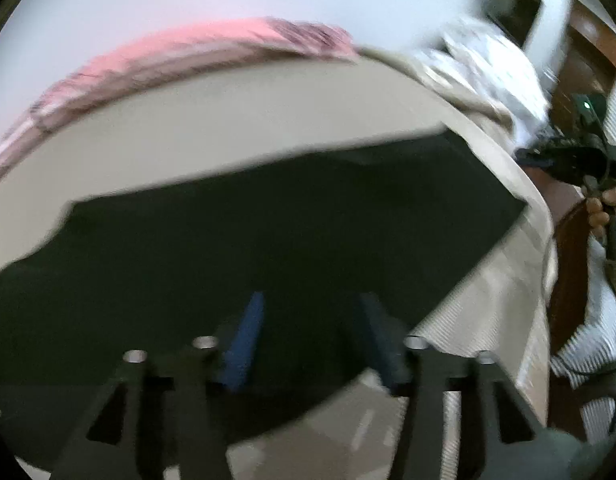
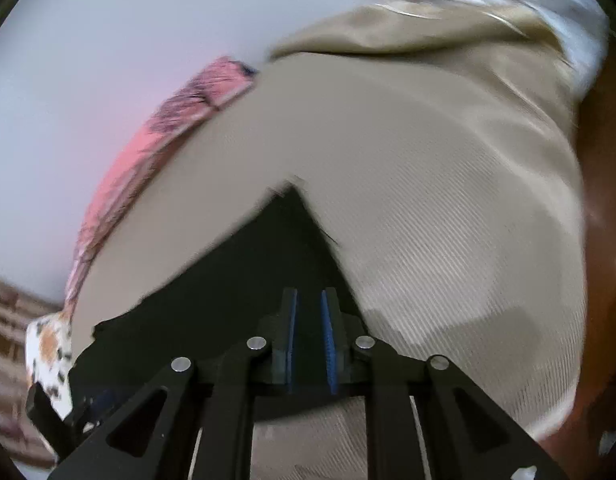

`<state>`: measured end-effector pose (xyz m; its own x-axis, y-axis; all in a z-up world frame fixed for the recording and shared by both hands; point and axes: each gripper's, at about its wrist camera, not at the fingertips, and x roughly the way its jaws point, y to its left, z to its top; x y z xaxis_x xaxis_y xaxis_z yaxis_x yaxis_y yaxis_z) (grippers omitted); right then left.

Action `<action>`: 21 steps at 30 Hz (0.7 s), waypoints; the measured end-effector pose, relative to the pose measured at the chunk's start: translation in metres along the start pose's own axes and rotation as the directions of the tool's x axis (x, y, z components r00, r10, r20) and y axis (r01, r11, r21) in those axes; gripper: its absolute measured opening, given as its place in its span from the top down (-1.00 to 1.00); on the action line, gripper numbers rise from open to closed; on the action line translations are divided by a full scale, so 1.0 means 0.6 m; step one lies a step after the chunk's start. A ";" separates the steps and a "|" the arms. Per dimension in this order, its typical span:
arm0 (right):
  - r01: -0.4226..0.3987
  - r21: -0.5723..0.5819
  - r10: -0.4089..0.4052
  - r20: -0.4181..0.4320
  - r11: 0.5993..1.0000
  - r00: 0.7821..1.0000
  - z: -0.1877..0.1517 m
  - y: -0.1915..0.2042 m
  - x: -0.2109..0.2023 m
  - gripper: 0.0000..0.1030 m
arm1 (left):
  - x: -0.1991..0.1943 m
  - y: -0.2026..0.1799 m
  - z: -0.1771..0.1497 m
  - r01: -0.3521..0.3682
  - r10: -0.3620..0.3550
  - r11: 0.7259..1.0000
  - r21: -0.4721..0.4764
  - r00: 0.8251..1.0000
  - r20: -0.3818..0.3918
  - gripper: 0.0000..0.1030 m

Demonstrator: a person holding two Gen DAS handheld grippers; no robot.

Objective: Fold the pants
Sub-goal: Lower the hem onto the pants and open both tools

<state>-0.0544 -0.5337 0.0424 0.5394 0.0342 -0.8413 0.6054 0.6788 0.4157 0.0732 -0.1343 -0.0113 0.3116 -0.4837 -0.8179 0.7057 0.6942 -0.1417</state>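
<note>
Black pants (image 1: 268,232) lie flat on the beige bed cover (image 1: 228,120), far edge straight. My left claw (image 1: 308,340) is released above them; my right claw (image 2: 308,340) stands slightly parted, gripping nothing. Pink cloth (image 1: 168,52) borders the far side.

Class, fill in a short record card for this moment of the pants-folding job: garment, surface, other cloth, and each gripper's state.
garment: dark pants, lying flat, one corner pointing up in the right wrist view
surface: beige ribbed bed cover
other cloth: pink fabric along the cover's far edge; crumpled white and beige bedding at the top right
left gripper: jaws apart over the pants, nothing between the pads
right gripper: jaws slightly apart over the pants, narrow gap, no cloth seen between the pads
</note>
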 end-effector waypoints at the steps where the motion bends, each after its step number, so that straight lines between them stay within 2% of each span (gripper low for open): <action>1: -0.022 -0.013 0.022 -0.010 1.000 1.000 0.014 0.005 0.007 0.71 | -0.004 0.014 0.006 -0.036 0.036 0.999 -0.022 0.999 0.019 -0.14; 3: -0.069 -0.038 0.067 -0.060 0.997 0.996 0.050 0.019 0.038 0.71 | -0.004 0.046 0.017 -0.082 0.084 0.994 -0.077 0.996 0.021 -0.14; 9: -0.080 -0.076 0.068 -0.159 0.994 0.985 0.123 0.038 0.126 0.70 | -0.001 0.136 0.022 -0.173 0.177 0.954 -0.243 0.984 -0.007 -0.14; 14: -0.062 -0.104 0.040 -0.195 0.993 0.980 0.139 0.043 0.165 0.70 | -0.001 0.190 0.012 -0.202 0.203 0.923 -0.328 0.979 -0.032 -0.14; 17: -0.073 -0.119 0.045 -0.219 0.990 0.975 0.143 0.040 0.183 0.70 | -0.001 0.207 0.012 -0.214 0.216 0.911 -0.351 0.976 -0.035 -0.14; 21: -0.050 -0.164 0.009 -0.242 0.985 0.970 0.148 0.042 0.203 0.70 | 0.000 0.218 0.015 -0.233 0.233 0.902 -0.363 0.971 -0.043 -0.14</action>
<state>0.0786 -0.5775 -0.0191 0.3874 0.2169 -0.8961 0.4731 0.7874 0.3951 0.1715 -0.0482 -0.0246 0.4399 -0.2849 -0.8517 0.3330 0.9325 -0.1399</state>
